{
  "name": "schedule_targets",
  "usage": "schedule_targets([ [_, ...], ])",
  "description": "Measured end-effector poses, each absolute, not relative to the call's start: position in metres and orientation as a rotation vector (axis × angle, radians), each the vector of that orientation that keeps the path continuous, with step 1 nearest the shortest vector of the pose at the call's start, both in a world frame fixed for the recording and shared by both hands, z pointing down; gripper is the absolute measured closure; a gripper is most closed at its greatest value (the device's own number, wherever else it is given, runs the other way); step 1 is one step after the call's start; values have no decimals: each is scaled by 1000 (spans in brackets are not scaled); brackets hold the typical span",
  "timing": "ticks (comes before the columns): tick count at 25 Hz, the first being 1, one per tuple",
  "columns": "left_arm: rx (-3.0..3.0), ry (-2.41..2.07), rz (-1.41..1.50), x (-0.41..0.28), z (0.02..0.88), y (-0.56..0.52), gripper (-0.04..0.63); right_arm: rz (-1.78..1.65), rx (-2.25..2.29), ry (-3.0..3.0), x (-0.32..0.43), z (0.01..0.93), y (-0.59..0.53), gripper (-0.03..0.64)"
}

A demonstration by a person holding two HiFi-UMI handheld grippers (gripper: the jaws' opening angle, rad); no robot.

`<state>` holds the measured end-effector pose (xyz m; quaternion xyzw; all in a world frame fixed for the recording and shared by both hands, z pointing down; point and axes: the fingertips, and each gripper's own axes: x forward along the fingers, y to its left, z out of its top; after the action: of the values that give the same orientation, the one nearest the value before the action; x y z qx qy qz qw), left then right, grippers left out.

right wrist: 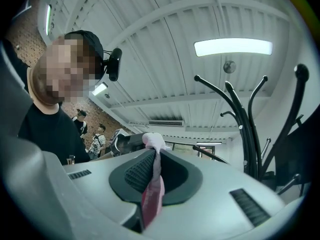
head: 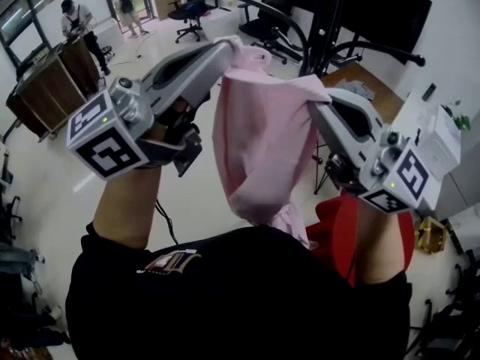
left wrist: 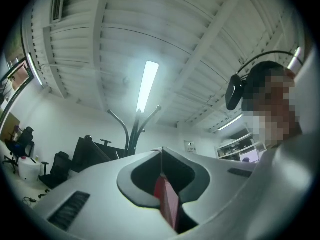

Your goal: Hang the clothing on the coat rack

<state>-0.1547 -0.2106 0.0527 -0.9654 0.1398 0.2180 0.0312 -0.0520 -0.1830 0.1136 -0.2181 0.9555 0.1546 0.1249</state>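
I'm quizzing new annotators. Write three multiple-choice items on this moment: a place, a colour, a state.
1. Where is the coat rack? A beyond the garment; B flat on the floor; C behind the person.
2. Garment colour? A blue; B pink; C green.
3. The two hand-held grippers? A both open; B one open; C both shut on the garment.
1 A: it stands past the garment. 2 B: the garment is pink. 3 C: the garment is pinched in the left hand-held gripper and the right hand-held gripper.
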Motion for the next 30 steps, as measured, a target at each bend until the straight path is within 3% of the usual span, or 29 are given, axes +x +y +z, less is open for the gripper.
schedule_targets([
  [7, -3033, 340, 662, -156, 65, -235, 591, 379, -636, 2810, -67, 126, -196, 600],
  [30, -3173, 301, 406, -68, 135, -312, 591, 172, -1066, 2711, 26, 163, -275, 600],
])
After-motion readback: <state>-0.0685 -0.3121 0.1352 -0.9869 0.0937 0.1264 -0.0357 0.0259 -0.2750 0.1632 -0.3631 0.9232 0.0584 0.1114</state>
